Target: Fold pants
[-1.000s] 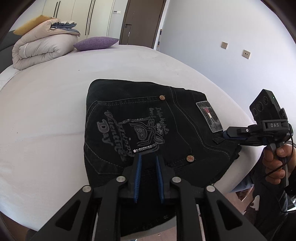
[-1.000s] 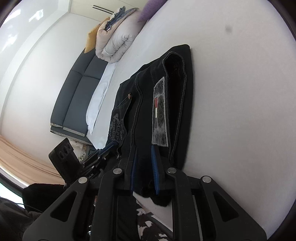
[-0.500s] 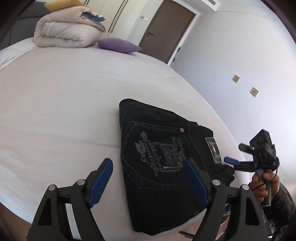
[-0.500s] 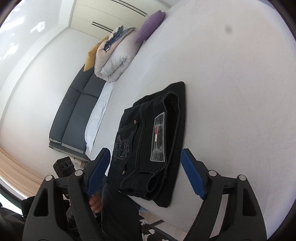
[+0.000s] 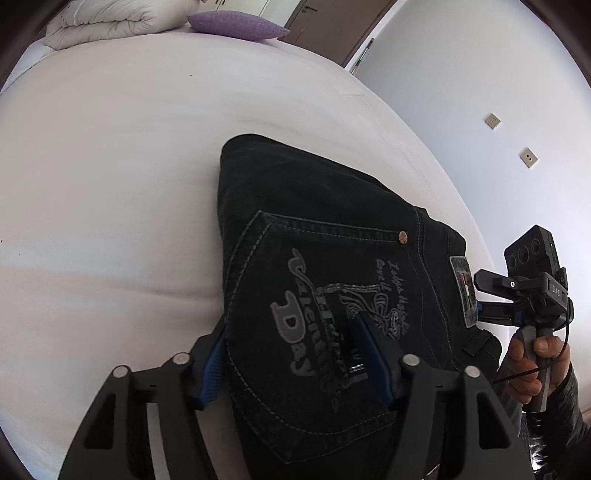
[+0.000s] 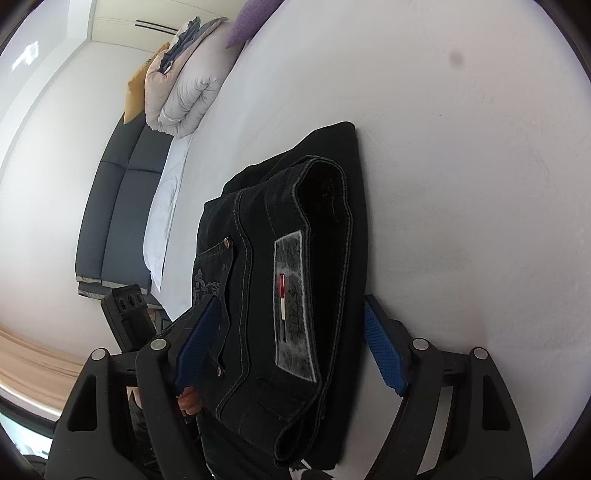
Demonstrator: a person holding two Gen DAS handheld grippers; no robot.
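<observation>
The black pants [image 5: 332,266] lie folded in a thick stack at the near edge of the white bed [image 5: 110,166], back pocket with grey lettering on top. My left gripper [image 5: 291,365] is open, its blue pads astride the stack's near left corner, one pad below the edge and one on top. My right gripper [image 6: 288,343] is open around the waistband end of the pants [image 6: 280,258], by the grey label patch [image 6: 293,306]. The right gripper also shows in the left wrist view [image 5: 491,299], at the waistband.
A folded white duvet [image 5: 110,18] and a purple pillow [image 5: 236,26] lie at the far end of the bed. A dark sofa [image 6: 118,206] stands beside the bed. A door [image 5: 332,26] and a wall with sockets [image 5: 528,158] are on the right.
One second ago both grippers were shut on the stack. They opened and drew back; now both have come in again, open, with their pads astride the stack's edges.
</observation>
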